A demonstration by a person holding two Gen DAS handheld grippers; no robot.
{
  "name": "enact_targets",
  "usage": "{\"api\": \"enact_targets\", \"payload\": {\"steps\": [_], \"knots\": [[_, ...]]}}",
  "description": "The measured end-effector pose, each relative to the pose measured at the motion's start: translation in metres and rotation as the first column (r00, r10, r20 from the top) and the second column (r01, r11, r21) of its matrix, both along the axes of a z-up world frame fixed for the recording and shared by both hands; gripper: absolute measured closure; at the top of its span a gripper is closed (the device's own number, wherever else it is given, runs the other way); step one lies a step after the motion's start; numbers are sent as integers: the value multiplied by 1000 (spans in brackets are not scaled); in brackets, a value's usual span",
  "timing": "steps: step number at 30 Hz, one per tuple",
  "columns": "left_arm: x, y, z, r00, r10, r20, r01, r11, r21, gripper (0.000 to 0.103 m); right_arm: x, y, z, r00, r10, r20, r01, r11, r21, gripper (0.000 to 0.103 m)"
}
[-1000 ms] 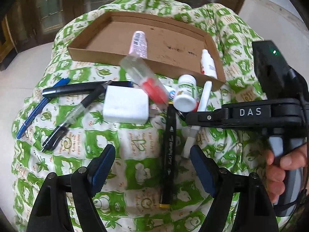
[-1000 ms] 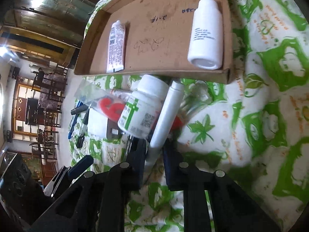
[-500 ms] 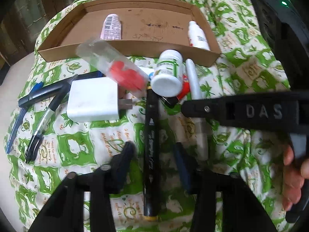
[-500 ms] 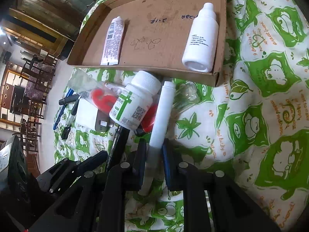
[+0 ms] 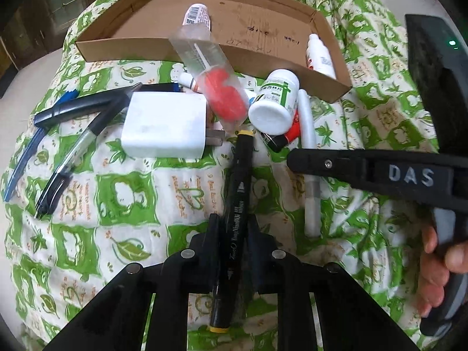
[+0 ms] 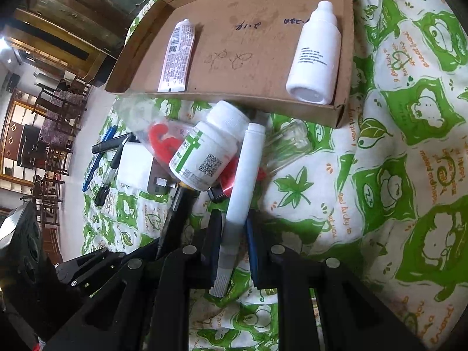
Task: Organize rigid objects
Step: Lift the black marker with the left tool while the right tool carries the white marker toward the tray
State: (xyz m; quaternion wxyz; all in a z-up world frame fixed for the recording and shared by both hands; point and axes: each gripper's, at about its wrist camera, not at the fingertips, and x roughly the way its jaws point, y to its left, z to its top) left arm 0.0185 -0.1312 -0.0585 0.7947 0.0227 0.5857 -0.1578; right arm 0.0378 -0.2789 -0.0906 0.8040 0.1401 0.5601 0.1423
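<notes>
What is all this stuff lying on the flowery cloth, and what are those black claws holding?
Cardboard tray: one, brown, far side of the cloth.
Squeeze tube: one, pale pink, in the tray.
Dropper bottle: one, white, in the tray.
Pill bottle: one, white and green, before the tray.
Clear case: one, red inside, leaning on the tray wall.
Charger plug: one, white.
Pens: about three, black and blue.
Black marker: one, yellow ends.
White pen: one.
Cloth: one, green and white.
Left gripper: black, shut on the black marker.
Right gripper: black, closed around the white pen.
</notes>
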Motion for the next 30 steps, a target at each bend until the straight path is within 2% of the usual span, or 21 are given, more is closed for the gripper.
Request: {"api": "enact_targets", "payload": {"steps": [9, 16, 20, 24, 30], "knots": [[2, -7, -4, 999, -4, 39, 3, 1000, 19, 86, -1, 4, 0, 1000, 13, 9, -13, 1000, 0, 87], [-9, -5, 14, 998, 3, 59, -4, 1000, 23, 88, -3, 6, 4, 999, 30, 25, -30, 999, 27, 89], [-15, -5, 34, 997, 6, 79, -8, 1000, 18, 89, -8, 11, 15, 996, 63, 71, -67, 996, 56, 91], [-19, -5, 44, 996, 11, 92, -13, 1000, 19, 89, -12, 17, 22, 990, 87, 108, -94, 994, 56, 91], [-18, 1, 51, 995, 21, 96, -22, 1000, 8, 89, -11, 14, 24, 991, 78, 111, -86, 994, 67, 91]]}}
